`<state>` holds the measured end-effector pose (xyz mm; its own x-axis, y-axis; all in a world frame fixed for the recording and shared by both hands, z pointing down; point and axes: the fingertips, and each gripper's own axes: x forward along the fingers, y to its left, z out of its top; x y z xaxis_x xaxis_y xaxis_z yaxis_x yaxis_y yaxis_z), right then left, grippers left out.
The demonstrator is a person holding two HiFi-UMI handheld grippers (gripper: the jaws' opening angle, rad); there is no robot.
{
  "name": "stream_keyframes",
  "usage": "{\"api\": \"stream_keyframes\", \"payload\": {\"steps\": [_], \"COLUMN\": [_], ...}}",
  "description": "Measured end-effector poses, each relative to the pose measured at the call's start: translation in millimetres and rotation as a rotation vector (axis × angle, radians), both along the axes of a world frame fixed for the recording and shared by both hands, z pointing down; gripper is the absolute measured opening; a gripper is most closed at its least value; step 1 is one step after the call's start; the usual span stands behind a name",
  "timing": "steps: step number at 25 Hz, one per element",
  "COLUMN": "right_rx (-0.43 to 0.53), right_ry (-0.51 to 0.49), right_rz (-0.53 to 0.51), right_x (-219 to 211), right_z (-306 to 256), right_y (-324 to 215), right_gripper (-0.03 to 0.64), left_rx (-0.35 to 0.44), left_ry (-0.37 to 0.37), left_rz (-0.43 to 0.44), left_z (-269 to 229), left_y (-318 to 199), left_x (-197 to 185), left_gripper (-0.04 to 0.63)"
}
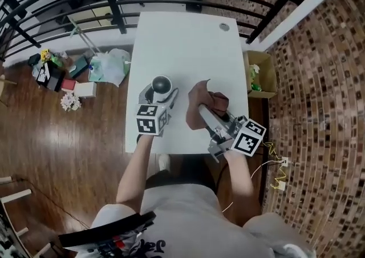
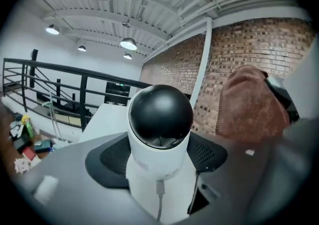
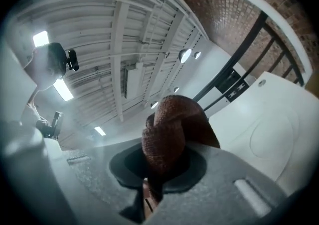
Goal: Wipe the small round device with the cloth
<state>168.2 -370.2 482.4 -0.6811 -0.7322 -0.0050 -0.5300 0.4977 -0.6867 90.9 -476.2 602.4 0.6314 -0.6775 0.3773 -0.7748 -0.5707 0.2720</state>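
White desk [image 1: 188,40] by a brick wall: small round device [image 1: 161,84] steadied, cloth [image 1: 208,100] bunched

From the head view, the small round device is seen clamped at its white body by the left tool [image 1: 160,97] over the desk's near half, so its dark top is bare for wiping. The cloth is pinched by the right tool [image 1: 201,113] just beside it. From the left gripper view, the device is seen upright between the jaws, cloth at the right. From the right gripper view, a wad stands proud of the jaws, judged to serve as a pad

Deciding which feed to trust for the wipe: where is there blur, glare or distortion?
Head view: sharp, evenly lit, fisheye bends the railing. Left gripper view: device crisp, cloth soft. Right gripper view: hazy, lamp glare at upper left, cloth fairly sharp.
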Motion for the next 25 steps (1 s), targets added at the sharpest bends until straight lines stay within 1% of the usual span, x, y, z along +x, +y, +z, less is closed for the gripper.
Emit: {"api": "stream_keyframes", "payload": {"steps": [3,5,8,11,14,15,17,19,21,23,25], "right_rx": [-0.037,-0.058,-0.081,-0.101,-0.107,-0.107,-0.107,-0.104,-0.096,-0.086,-0.076], "right_ry": [0.013,0.03,0.031,0.029,0.022,0.015,0.008,0.013,0.019,0.031,0.052], "right_rz": [0.015,0.016,0.026,0.033,0.031,0.026,0.012,0.006,0.012,0.019,0.032], "right_x": [13,20,30,30,22,19,11,3,-6,-16,-25], "right_z": [24,41,60,74,78,78,76,72,66,56,45], "right_y": [-2,-4,-10,-9,-8,-7,-2,5,14,26,41], "right_gripper": [0.023,0.023,0.023,0.023,0.023,0.023,0.023,0.023,0.023,0.023,0.023], "left_rx": [-0.052,-0.069,-0.058,-0.057,-0.014,0.0,0.012,-0.017,-0.064,-0.072,-0.041], "left_ry": [-0.056,-0.087,-0.145,-0.188,-0.245,-0.253,-0.256,-0.243,-0.183,-0.116,-0.094], "left_rz": [0.006,0.017,0.04,0.072,0.105,0.111,0.112,0.108,0.083,0.05,0.032], "left_z": [53,79,107,127,138,139,140,144,139,121,99], "left_y": [-3,-5,-12,-5,1,1,2,5,9,18,32], "left_x": [17,27,41,46,47,48,49,51,43,26,6], "left_gripper": [0.376,0.376,0.376,0.376,0.377,0.377,0.377,0.38,0.461,0.462,0.462]}}
